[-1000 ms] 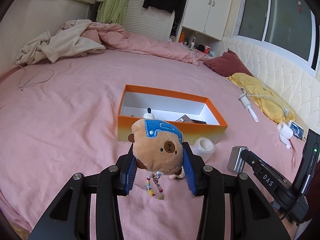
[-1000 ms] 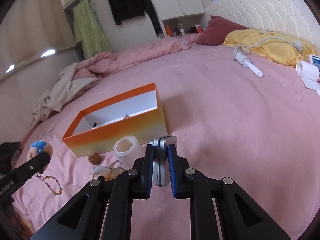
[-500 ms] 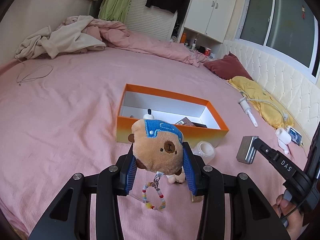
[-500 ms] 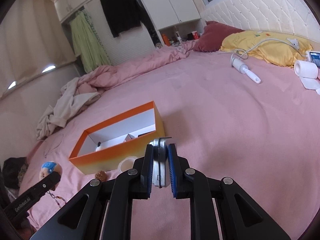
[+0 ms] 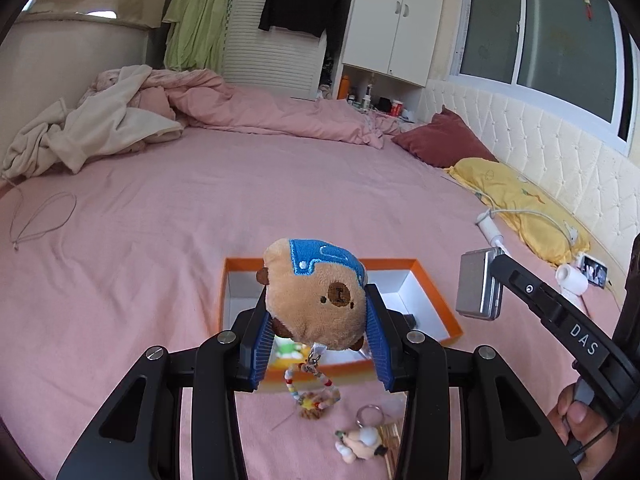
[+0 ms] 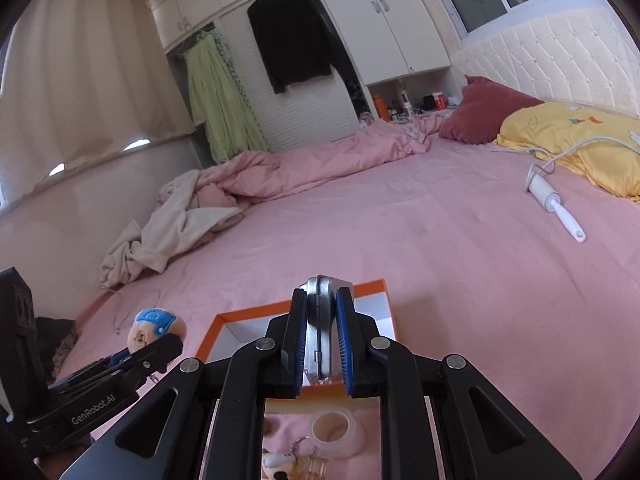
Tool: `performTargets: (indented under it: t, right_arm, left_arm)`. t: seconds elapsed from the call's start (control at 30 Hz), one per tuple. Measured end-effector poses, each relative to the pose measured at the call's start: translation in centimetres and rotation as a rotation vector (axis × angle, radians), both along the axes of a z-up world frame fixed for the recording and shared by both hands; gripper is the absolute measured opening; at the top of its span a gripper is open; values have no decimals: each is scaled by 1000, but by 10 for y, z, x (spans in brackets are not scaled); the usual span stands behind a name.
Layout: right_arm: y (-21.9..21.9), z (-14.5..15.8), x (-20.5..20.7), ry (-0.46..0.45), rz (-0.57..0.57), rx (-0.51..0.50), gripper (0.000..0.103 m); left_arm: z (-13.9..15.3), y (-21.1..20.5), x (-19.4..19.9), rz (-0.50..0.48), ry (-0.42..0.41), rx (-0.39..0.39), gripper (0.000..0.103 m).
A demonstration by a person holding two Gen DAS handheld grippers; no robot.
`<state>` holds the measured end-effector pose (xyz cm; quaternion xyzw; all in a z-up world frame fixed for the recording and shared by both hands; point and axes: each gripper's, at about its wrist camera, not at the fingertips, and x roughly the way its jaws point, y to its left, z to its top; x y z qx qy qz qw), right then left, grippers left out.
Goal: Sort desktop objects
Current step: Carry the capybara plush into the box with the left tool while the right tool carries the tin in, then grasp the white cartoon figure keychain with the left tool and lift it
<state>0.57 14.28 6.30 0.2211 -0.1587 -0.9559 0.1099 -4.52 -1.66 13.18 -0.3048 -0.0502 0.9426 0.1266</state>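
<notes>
My left gripper [image 5: 316, 328] is shut on a brown plush bear keychain [image 5: 316, 300] with a blue cap; its bead chain [image 5: 312, 390] hangs below. It is held above the near edge of the orange box [image 5: 434, 292]. My right gripper [image 6: 322, 340] is shut on a flat silver metal case [image 6: 322, 332], held above the same box [image 6: 376, 284]. The case [image 5: 478, 286] also shows in the left wrist view, right of the box. The bear [image 6: 154, 326] shows at the left of the right wrist view.
On the pink bed in front of the box lie a tape roll [image 6: 334, 428] and a small figure keychain [image 5: 360, 442]. A white lint roller [image 6: 556, 208], a yellow pillow [image 6: 576, 136] and a tissue roll [image 5: 572, 280] are to the right. Crumpled bedding [image 5: 100, 128] lies far left.
Both grippers have risen and moved forward with their loads, from in front of the box to above it. The box now sits lower in both views.
</notes>
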Motion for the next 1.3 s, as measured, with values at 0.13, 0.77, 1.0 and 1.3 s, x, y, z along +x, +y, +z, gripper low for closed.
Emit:
performTargets:
  t: [0.13, 0.77, 1.0, 1.3]
  right_arm:
    - [-13, -2, -26, -16, 29, 41, 15]
    - [-38, -62, -33, -142, 57, 72, 35]
    - [-27, -48, -13, -104, 20, 68, 43]
    - [2, -65, 29, -182, -54, 83, 50]
  left_arm:
    - [-10, 3, -24, -26, -31, -20, 43]
    - [-60, 9, -25, 63, -156, -41, 67]
    - [-42, -4, -3, 93, -128, -4, 67]
    - [-64, -22, 45, 157, -187, -14, 67]
